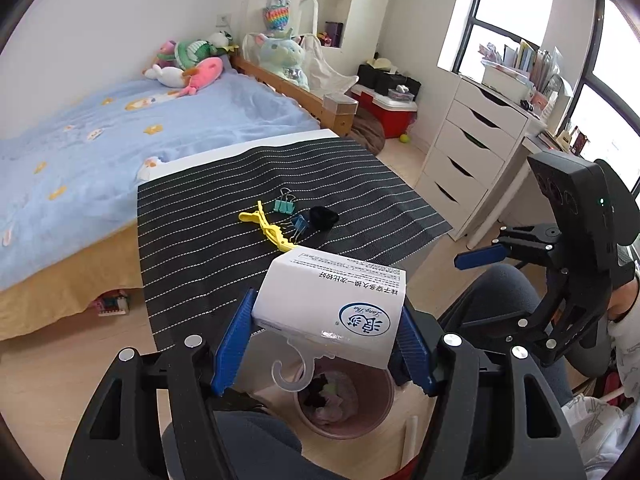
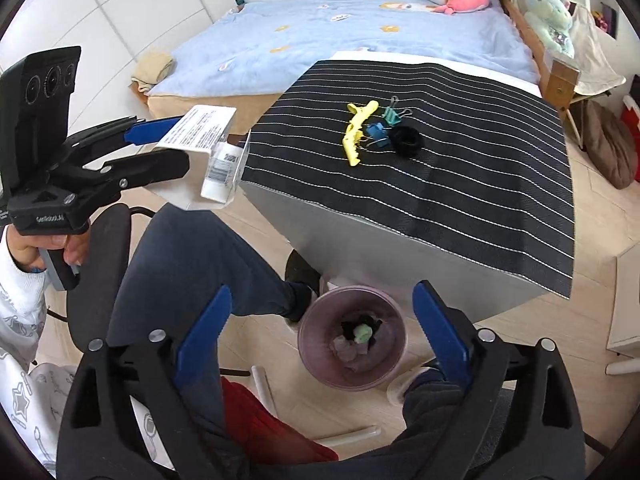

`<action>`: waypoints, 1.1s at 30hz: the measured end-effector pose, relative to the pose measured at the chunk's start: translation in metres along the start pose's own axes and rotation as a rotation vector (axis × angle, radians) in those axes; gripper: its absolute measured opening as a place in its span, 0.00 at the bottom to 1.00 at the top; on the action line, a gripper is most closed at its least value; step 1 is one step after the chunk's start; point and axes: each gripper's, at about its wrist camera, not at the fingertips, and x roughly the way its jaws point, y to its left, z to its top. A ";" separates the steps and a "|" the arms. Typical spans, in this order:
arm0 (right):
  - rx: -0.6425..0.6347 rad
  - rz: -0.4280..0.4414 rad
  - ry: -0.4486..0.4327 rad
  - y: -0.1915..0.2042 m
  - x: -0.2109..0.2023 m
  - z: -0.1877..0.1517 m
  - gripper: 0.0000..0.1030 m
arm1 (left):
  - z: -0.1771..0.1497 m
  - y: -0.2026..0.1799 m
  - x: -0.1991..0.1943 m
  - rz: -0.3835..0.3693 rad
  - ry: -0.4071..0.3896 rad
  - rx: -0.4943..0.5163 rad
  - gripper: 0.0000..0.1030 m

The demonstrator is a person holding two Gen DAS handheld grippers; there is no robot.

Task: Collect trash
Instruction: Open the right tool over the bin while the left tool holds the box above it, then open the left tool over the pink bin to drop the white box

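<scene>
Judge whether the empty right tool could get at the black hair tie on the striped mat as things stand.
Probably yes: the right tool is open and empty, and the black hair tie lies uncovered on the striped mat, with only clips beside it.

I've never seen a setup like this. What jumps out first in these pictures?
The white package clamped between the left gripper's blue fingers, held above the pink trash bin on the floor. Behind it, a yellow hair clip, binder clips and a black hair tie lie together on the striped mat. The right gripper hangs open over the bin.

Left gripper [image 2: 182, 136] clamps white package [image 2: 208, 148] (bin [image 2: 316, 344] below).
</scene>
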 end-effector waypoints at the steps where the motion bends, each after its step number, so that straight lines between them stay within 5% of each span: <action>1: 0.006 -0.005 -0.005 -0.001 -0.002 -0.001 0.90 | 0.000 -0.002 0.000 0.000 0.001 0.003 0.63; 29: 0.113 -0.090 -0.125 -0.035 -0.047 -0.017 0.93 | -0.011 -0.057 0.022 -0.038 0.086 0.144 0.64; 33: 0.118 -0.086 -0.129 -0.037 -0.048 -0.019 0.93 | -0.013 -0.062 0.023 -0.050 0.070 0.155 0.86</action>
